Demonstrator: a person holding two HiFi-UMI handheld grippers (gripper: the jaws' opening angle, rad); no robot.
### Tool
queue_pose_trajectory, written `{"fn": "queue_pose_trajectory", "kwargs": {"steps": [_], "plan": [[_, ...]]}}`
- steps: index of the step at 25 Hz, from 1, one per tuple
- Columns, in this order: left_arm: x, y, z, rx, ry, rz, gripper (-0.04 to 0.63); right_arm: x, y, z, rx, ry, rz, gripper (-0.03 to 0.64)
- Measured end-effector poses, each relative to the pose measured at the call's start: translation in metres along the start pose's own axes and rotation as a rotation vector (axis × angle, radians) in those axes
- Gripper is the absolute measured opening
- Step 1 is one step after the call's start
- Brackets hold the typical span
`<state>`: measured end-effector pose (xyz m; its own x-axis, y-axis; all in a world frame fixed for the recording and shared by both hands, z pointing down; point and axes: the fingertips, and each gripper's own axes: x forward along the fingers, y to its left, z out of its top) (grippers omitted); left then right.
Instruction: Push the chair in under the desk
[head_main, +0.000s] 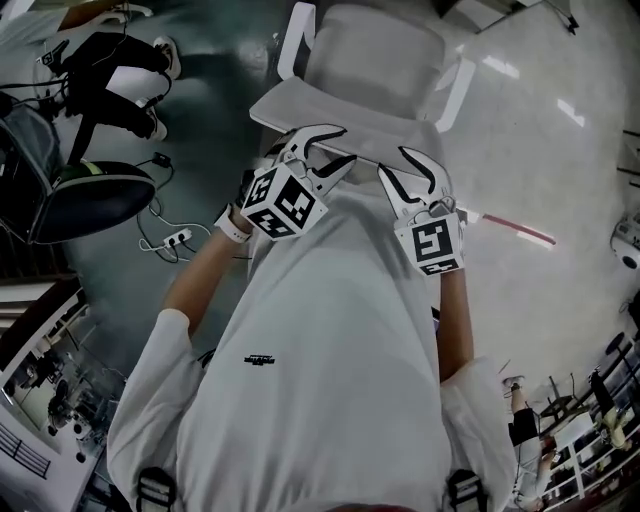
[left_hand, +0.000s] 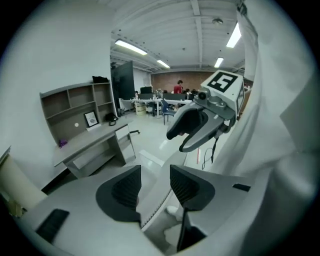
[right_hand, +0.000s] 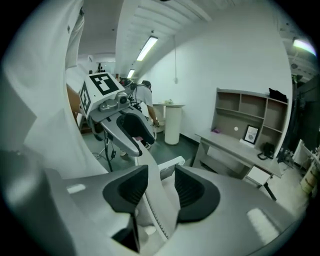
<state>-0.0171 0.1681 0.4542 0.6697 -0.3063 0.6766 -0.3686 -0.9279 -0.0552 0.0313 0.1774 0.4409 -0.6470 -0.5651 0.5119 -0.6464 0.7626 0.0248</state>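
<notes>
Chair (head_main: 370, 60) on floor (head_main: 560, 190) in front of person (head_main: 320, 330), counter (left_hand: 87, 142) well apart. Left gripper (head_main: 345, 145), right gripper (head_main: 392, 162): jaws partly open, straddling backrest (head_main: 300, 108) top edge, not clamped. Likely light, rolls; push on stiff backrest

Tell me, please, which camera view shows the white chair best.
The head view: it shows the chair from above with its seat, both armrests and the top of its backrest. The left gripper view and the right gripper view each show only a narrow strip of the backrest edge, close up.
</notes>
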Motion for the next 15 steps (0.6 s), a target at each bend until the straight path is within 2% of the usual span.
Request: {"fn": "queue_pose_trajectory", "kwargs": {"steps": [6, 10, 15], "plan": [[0.022, -0.011, -0.039, 0.086, 0.124, -0.104, 0.201, 0.026, 0.018, -0.033, -0.022, 0.113, 0.079, 0.196], [0.031, -0.012, -0.061, 0.161, 0.187, -0.133, 0.227, 0.039, 0.025, -0.050, -0.060, 0.178, 0.103, 0.204], [0.041, -0.008, -0.083, 0.209, 0.238, -0.153, 0.229, 0.052, 0.028, -0.073, -0.118, 0.262, 0.115, 0.204]]}}
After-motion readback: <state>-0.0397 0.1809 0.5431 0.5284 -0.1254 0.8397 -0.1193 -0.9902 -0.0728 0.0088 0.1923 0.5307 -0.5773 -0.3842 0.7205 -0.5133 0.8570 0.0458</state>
